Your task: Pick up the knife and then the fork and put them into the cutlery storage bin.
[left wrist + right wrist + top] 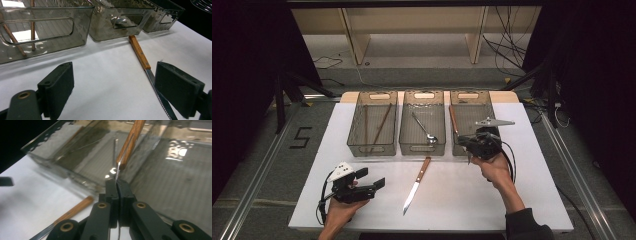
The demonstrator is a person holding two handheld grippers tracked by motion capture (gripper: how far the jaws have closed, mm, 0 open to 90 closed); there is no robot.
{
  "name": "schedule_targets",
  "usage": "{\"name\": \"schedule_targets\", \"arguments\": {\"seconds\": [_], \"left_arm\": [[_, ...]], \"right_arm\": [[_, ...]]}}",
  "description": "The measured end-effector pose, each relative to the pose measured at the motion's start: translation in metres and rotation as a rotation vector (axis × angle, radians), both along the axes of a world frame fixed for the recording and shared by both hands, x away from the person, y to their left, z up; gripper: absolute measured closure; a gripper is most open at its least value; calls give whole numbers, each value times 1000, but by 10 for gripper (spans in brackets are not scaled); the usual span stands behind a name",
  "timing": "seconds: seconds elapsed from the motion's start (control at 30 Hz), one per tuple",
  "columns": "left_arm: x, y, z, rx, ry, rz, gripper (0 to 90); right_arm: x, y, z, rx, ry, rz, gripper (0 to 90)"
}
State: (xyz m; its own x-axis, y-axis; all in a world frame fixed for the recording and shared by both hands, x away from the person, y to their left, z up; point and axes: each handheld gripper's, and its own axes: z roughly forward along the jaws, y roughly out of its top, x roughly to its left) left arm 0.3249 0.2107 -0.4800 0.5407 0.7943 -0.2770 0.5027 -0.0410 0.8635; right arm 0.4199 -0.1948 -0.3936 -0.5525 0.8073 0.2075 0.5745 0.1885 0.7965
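My right gripper (462, 142) (117, 182) is shut on the blade of a wooden-handled knife (453, 120) (128, 142). It holds the knife over the near end of the right-hand smoky plastic bin (469, 94), handle pointing away into the bin. A second wooden-handled knife (416, 184) (140, 53) (75, 210) lies on the white table (532, 190), blade toward the person. At the front left, my left gripper (373, 178) (113, 87) is open just above the table. This knife's blade runs beside its right jaw.
Three smoky bins stand in a row at the back. The left bin (372, 149) (45, 37) holds brown chopsticks (382, 125) (32, 25). The middle bin (422, 149) (107, 30) holds a metal spoon (424, 129). Shelving and cables lie beyond the table.
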Motion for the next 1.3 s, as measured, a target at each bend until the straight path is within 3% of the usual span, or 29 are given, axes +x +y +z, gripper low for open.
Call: {"name": "schedule_targets", "arguments": {"seconds": [0.33,0.6,1.3], "left_arm": [[1,1,-1,3,4,-1,158],[1,1,-1,1,5,-2,158],[0,-1,0,1,1,-14,158]], "right_arm": [[40,-20,1,-25,48,-99,893],[68,-26,-4,-30,100,-163,893],[99,-5,-21,-74,164,-190,892]]}}
